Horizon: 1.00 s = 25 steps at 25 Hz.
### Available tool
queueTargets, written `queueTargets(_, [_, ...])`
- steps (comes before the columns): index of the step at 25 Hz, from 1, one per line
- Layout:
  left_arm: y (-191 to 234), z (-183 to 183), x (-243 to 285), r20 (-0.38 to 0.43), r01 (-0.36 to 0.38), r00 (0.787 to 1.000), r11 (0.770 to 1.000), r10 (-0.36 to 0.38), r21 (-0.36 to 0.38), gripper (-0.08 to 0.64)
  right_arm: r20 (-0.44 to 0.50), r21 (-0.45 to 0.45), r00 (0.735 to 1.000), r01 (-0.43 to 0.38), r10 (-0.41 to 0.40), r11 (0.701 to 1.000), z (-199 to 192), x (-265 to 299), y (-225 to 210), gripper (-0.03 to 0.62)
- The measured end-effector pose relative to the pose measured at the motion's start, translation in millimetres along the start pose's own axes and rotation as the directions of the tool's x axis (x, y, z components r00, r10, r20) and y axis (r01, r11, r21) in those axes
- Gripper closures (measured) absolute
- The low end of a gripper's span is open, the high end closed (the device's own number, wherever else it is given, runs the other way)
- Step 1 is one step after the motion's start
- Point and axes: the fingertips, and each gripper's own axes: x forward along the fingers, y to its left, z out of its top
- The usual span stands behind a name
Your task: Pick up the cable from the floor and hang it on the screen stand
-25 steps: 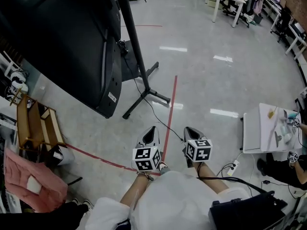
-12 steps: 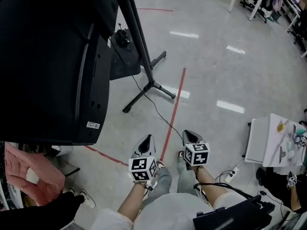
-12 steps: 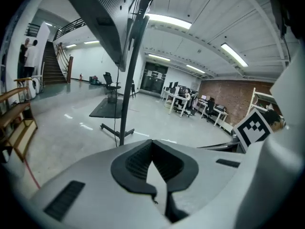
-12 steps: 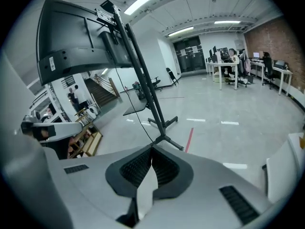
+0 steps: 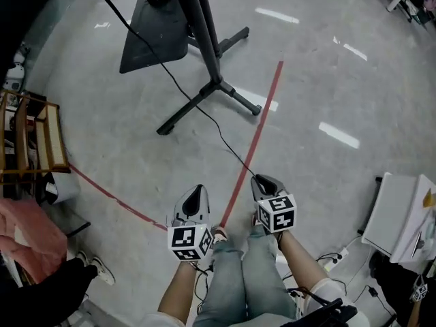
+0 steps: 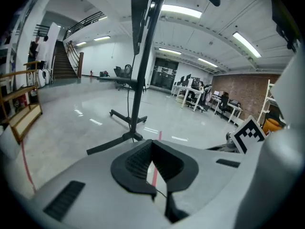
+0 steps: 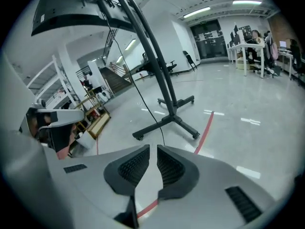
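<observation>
**Entry: approach to floor cable, nothing gripped**

Head view. Two grippers were counted. The left gripper [image 5: 195, 197] and the right gripper [image 5: 265, 184] were held low in front of the knees and pointed forward at the floor, which is judged to be the reach toward the pick-up. One cable [image 5: 221, 138] was seen lying slack on the floor. It ran from the foot of the single screen stand [image 5: 210, 43] toward the right gripper and passed close to the red tape line [image 5: 259, 125]. No contact with either gripper was seen. A second tape line [image 5: 109, 191] was counted at the left. Three stand legs were made out.

Left gripper view. The jaw tips of the left gripper [image 6: 152, 142] were seen pressed together with nothing between them, only floor and tape behind. This gripper is judged to be kept idle for now. One stand [image 6: 138, 89] was recorded ahead.

Right gripper view. The jaws of the right gripper [image 7: 153, 148] were seen parting, with a narrow gap and nothing inside it. This is judged to be preparation for taking the cable. The cable [image 7: 155, 116] was seen dropping from the screen [image 7: 81, 8] beside the stand [image 7: 172, 117] to the floor, which would explain the slack run. It was not yet hung.
</observation>
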Motion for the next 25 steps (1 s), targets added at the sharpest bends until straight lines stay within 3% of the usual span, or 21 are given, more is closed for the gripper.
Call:
queueTargets(3, [29, -80, 49, 0.009, -0.017, 1.000, 1.000, 0.017, 0.010, 0.557, -0.030, -0.049, 0.999, -0.045, 0.044, 0.998, -66, 76, -28, 0.497])
queueTargets(6, [62, -148, 108, 0.021, -0.020, 1.000, 0.999, 0.019, 0.028, 0.557, -0.056, -0.121, 0.997, -0.067, 0.061, 0.990, -121, 155, -64, 0.495])
queueTargets(12, [105, -242, 205, 0.042, 0.041, 0.998, 0.998, -0.042, 0.037, 0.557, -0.199, -0.286, 0.978, -0.119, 0.062, 0.951, -220, 279, -111, 0.471])
queueTargets(19, [108, -298, 245, 0.008, 0.120, 0.993, 0.991, -0.121, 0.057, 0.557, -0.300, -0.318, 0.954, -0.085, -0.015, 0.944, -288, 292, -140, 0.471])
queueTargets(25, [96, -311, 267, 0.007, 0.145, 0.989, 0.989, -0.145, 0.036, 0.557, -0.363, -0.372, 0.930, -0.079, -0.066, 0.925, -303, 287, -159, 0.471])
